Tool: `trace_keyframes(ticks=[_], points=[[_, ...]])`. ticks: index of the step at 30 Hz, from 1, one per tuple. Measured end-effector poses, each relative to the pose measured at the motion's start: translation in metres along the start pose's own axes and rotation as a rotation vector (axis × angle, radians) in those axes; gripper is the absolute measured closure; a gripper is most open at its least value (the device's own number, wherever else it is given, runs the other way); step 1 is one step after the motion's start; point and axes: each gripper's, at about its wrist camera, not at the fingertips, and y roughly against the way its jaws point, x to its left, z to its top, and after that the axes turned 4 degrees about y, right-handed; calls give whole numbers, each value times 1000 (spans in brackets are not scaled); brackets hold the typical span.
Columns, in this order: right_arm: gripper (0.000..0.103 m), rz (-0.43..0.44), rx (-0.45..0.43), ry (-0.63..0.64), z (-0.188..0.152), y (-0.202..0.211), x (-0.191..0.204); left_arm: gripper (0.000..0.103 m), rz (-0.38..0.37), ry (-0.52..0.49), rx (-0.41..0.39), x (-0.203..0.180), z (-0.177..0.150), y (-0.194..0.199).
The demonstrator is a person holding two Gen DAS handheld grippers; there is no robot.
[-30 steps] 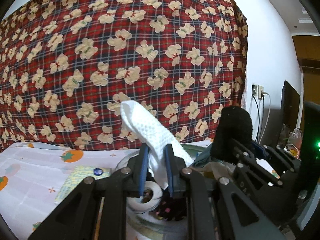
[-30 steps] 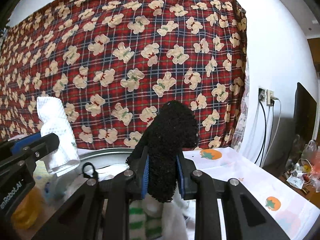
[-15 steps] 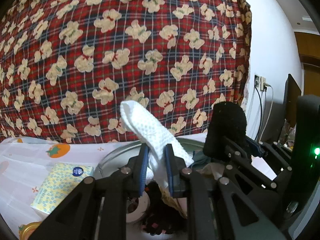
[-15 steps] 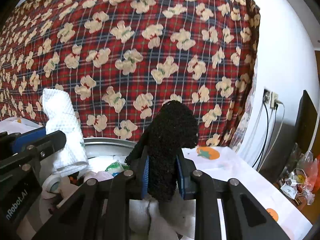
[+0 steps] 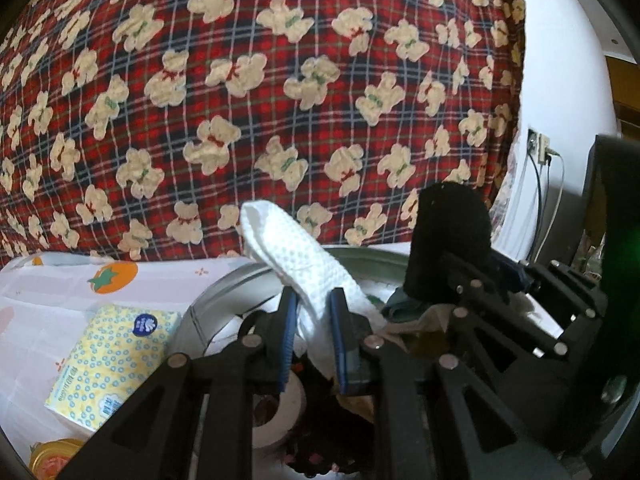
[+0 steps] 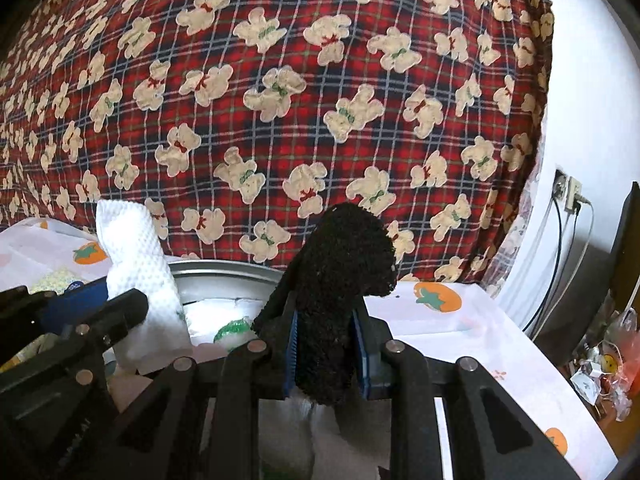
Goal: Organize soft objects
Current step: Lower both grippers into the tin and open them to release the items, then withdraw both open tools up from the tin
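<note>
My left gripper (image 5: 313, 312) is shut on a white waffle-knit cloth (image 5: 292, 256) that sticks up and forward between its blue pads. My right gripper (image 6: 326, 336) is shut on a fuzzy black cloth (image 6: 340, 276), also standing up out of the jaws. Both hang over a round metal basin (image 5: 216, 300) filled with several mixed soft items and a tape roll (image 5: 276, 412). In the left wrist view the right gripper (image 5: 452, 268) with the black cloth (image 5: 452, 232) is close on the right. The right wrist view has the white cloth (image 6: 136, 256) at left.
A red plaid bear-print fabric (image 6: 280, 100) hangs behind the table. A yellow tissue pack (image 5: 112, 360) lies left of the basin on the fruit-print tablecloth (image 6: 460, 336). An orange-lidded jar (image 5: 52, 456) sits near the front left. A wall socket with cables (image 6: 568, 196) and clutter are at right.
Both grippers have moved forward and tilted down over the basin, so more of its contents and the tissue pack show. Both cloths stay gripped.
</note>
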Motion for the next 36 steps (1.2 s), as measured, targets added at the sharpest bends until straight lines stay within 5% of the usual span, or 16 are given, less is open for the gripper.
trace_keyframes(ticks=[14,17,19,21,22,23,29,36], points=[[76,50,57,-12,2,-4,5,88,46,27,120,9,-4,-21],[54,44,48,-27,1,-2,3,83,51,29,137,10,-5,-24],[39,32,39,-39,1,1,1,74,51,21,151,10,-7,-25],[25,25,12,-60,1,5,-3,33,74,8,129,9,-7,-20],[21,52,4,-81,0,6,-7,23,94,-6,118,8,-7,-18],[17,76,-4,-102,0,8,-9,3,111,-18,108,6,-8,-16],[17,118,-78,-175,-2,23,-18,1,131,-80,-58,-6,-8,16],[17,116,-131,-195,-5,36,-20,1,121,-35,-43,3,-9,19]])
